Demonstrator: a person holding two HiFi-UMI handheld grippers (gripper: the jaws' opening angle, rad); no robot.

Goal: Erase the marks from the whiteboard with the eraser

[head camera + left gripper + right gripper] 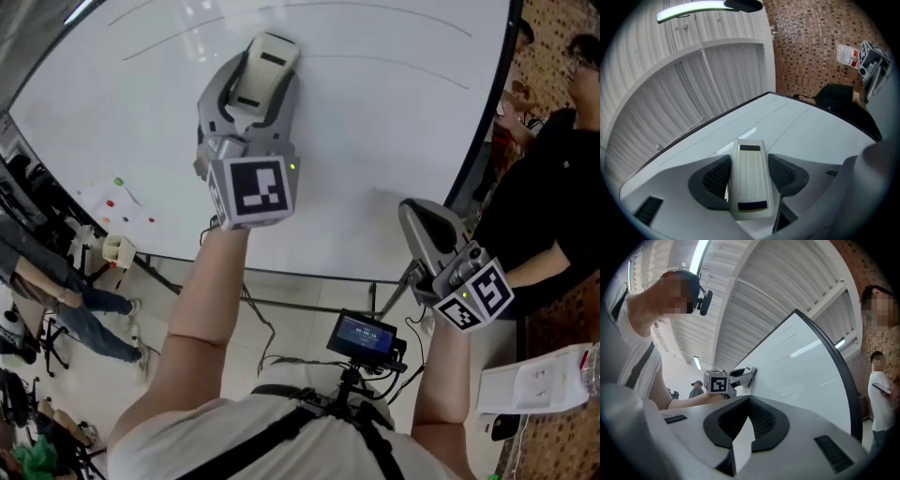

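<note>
Pressure looked like the thing to get right. The left gripper (749,176) had its jaws closed on the pale eraser (750,154), one ribbed pad (717,176) on each long side. The block's far end stuck out past the tips, and its underside appeared to lie against the whiteboard (375,122). From where I stood the grip seemed square and centred, which I judged good: a block held crooked would ride on one edge and leave streaks.

Thin drawn lines (787,130) ran across the board ahead of the jaws and off to their right, just beyond the eraser's front end. Another long faint arc crossed further ahead. To clear them, I reckoned, the eraser should be pushed along each line rather than across it, wiping face fully down. Overlapping passes would leave no thread of ink between strokes. The wrist would need to follow the board's plane, since tipping the jaws up would lift the face off.

The right gripper (749,416) hung low by the board's bottom corner, its jaws shut together with nothing between them, well apart from the work. A bystander in black (534,216) stood just past the board's edge on that side, so a wide sweep toward that edge would want some care.
</note>
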